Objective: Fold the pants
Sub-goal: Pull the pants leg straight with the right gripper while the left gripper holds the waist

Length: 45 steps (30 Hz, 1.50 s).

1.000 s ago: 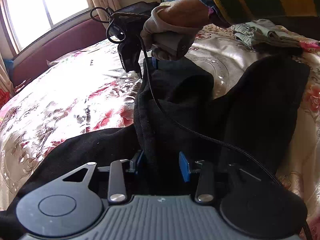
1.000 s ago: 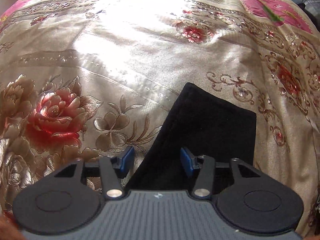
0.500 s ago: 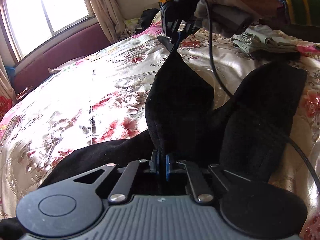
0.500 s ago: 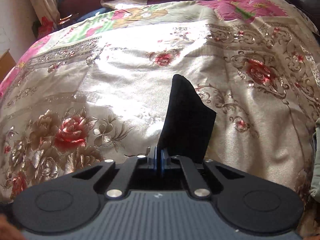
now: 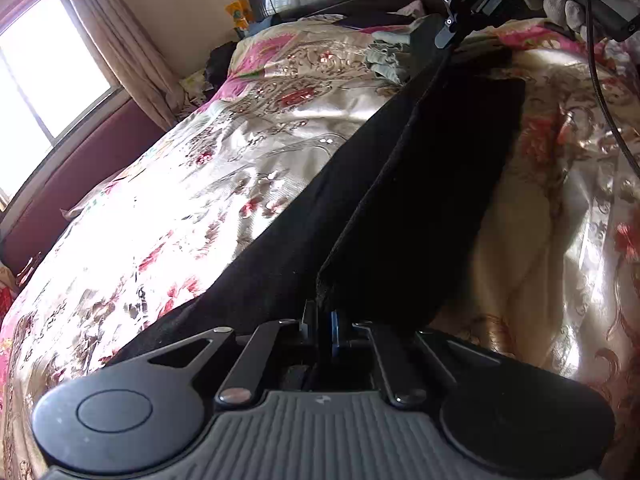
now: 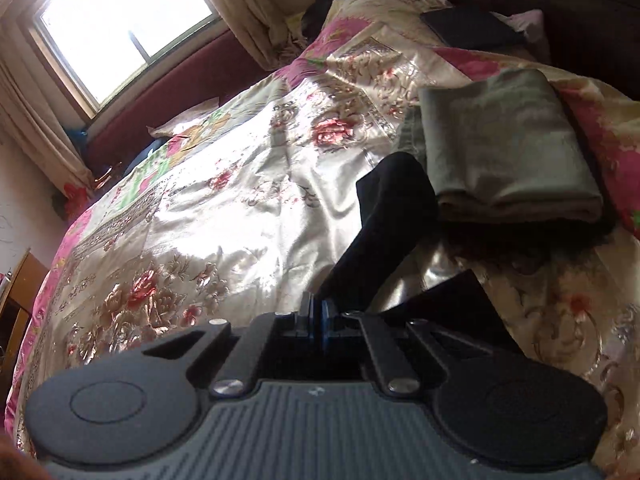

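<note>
Black pants (image 5: 404, 200) lie on a floral satin bedspread (image 5: 180, 208). My left gripper (image 5: 322, 314) is shut on an edge of the pants and holds it lifted. The fabric stretches taut from it up to my right gripper (image 5: 448, 36), which pinches the far end at the top right. In the right wrist view my right gripper (image 6: 318, 308) is shut on a black pant end (image 6: 384, 220) that stands up above the bed.
A folded grey-green garment (image 6: 504, 148) lies on the bed just right of the held pant end. A dark folded item (image 6: 468, 26) sits near the headboard. A window (image 6: 120, 20) and curtains are at the left. A cable (image 5: 604, 92) hangs from the right gripper.
Both grippers closed on the pants, then lifted them. The right gripper has swung away toward the headboard, pulling the pant edge taut between the two grippers.
</note>
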Motion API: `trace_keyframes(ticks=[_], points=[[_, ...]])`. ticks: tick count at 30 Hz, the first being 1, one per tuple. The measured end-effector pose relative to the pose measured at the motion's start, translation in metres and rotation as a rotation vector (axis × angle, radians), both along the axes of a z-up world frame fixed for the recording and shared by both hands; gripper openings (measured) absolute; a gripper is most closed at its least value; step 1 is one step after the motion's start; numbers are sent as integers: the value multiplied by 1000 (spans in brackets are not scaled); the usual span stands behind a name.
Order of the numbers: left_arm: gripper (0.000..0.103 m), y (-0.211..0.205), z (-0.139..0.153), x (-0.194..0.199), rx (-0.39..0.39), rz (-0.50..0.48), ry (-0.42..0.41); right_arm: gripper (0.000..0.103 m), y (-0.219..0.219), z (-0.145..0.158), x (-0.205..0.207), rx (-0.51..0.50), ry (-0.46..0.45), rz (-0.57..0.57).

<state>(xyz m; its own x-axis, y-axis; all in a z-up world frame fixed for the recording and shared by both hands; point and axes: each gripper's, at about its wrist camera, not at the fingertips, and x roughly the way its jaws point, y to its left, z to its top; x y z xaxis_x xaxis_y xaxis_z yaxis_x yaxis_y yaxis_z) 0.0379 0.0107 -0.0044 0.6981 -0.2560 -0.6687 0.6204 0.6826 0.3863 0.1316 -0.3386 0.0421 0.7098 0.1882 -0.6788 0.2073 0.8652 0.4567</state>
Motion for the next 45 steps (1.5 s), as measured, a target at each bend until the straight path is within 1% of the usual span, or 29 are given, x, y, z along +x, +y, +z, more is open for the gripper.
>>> trace_keyframes(ticks=[2,4,7,8,9,10,12,13,14,15,18,21,22,24,27,28,32,34,36,37,38,39,41,43,44,45], points=[[23,-6,-8,-5,35,-25,5,4,-12,-29,-11,48,52,-41],[23,-13,-14,-10,68,-40,3,4,-16,-48,-19,81,64,-67],[23,-17,-18,-10,84,-39,3,5,-17,-60,-23,134,48,-102],[23,-18,-19,-10,86,-37,3,7,-20,-62,-22,154,41,-117],[23,-18,-19,-10,87,-35,3,12,-21,-65,-21,163,38,-140],[23,-19,-19,-9,87,-33,3,12,-24,-67,-21,172,31,-161],[23,-19,-20,-9,85,-28,7,12,-31,-73,-19,218,16,-167],[23,-20,-20,-9,86,-27,9,12,-31,-73,-16,224,15,-170],[23,-19,-19,-9,83,-26,12,6,-32,-72,-16,220,14,-173],[23,-16,-17,-9,73,-24,22,5,-34,-71,-18,224,6,-167],[23,-12,-11,-12,55,-26,21,4,-38,-61,-32,230,-22,-155],[23,-11,-8,-15,45,-33,22,4,-39,-59,-45,223,-23,-150],[23,-10,-9,-16,46,-38,23,4,-38,-61,-46,210,-13,-152],[23,-13,-14,-20,66,-59,35,4,-40,-71,-46,218,12,-165],[22,-15,-17,-24,89,-75,22,3,-43,-88,-39,226,59,-189],[22,-15,-14,-23,80,-71,23,3,-44,-87,-38,234,59,-194],[22,-4,8,-20,14,-52,20,4,-47,-68,-42,238,-4,-182],[22,0,10,-20,6,-67,33,4,-48,-69,-43,216,10,-178],[22,-2,0,-22,42,-93,53,7,-44,-79,-39,168,72,-160],[22,-5,-7,-25,75,-110,62,7,-42,-81,-40,153,88,-155],[22,-6,-11,-29,94,-122,65,7,-41,-79,-45,142,75,-153],[23,-8,-12,-33,102,-128,68,11,-41,-75,-49,143,66,-162],[23,-8,-8,-38,78,-131,85,14,-43,-69,-59,149,52,-171],[23,-6,-2,-40,51,-142,116,17,-43,-63,-66,135,56,-168],[24,-5,0,-42,39,-153,132,20,-42,-60,-70,126,60,-166],[24,-5,2,-44,34,-156,134,24,-40,-57,-72,125,61,-161]])
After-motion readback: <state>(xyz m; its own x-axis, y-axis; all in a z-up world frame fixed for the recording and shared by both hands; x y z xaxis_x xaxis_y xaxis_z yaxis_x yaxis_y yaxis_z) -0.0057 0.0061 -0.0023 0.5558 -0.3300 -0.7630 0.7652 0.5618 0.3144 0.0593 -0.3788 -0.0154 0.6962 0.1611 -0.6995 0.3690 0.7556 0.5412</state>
